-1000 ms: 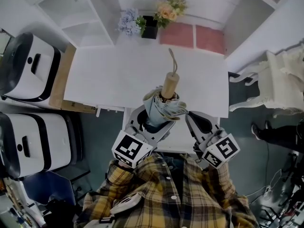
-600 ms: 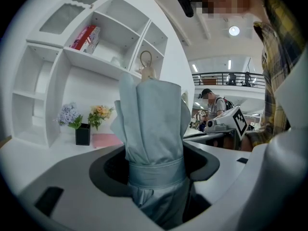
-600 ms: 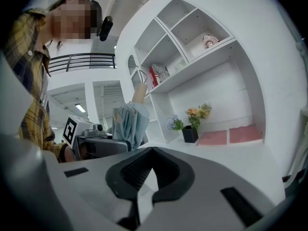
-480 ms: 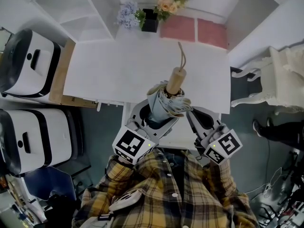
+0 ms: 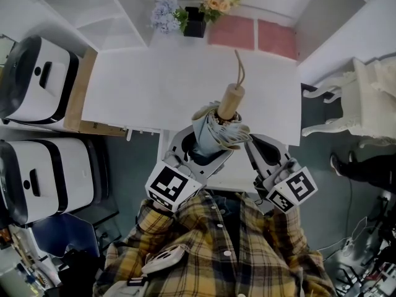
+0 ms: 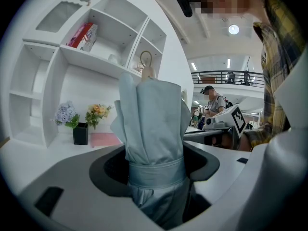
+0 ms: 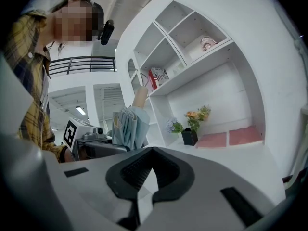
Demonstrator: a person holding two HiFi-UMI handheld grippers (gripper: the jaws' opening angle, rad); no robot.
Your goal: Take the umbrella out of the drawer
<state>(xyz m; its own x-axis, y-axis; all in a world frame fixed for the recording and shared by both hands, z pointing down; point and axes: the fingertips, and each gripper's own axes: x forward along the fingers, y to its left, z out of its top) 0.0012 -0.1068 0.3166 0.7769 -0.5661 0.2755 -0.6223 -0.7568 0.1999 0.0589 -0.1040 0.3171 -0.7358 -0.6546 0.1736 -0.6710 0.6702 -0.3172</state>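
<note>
A folded pale blue umbrella (image 5: 213,130) with a wooden handle (image 5: 228,101) and a cord loop stands almost upright over the near edge of the white table (image 5: 148,91). My left gripper (image 5: 206,148) is shut on its cloth body, and the strapped part of the umbrella (image 6: 151,124) fills the hollow between the jaws. The open white drawer (image 5: 238,178) lies just below, mostly hidden by both grippers. My right gripper (image 5: 256,147) sits to the right of the umbrella, apart from it, jaws shut with nothing in them (image 7: 150,170). In the right gripper view the umbrella (image 7: 129,126) rises at the left.
At the table's far side stand a black vase of flowers (image 5: 197,26) and pink pads (image 5: 253,34), under white shelves (image 6: 96,47). White cases (image 5: 37,85) stand at the left and a white chair (image 5: 362,104) at the right. People stand in the background (image 6: 211,100).
The umbrella in my left gripper has shifted slightly up the head view and to its right. The right gripper has kept still.
</note>
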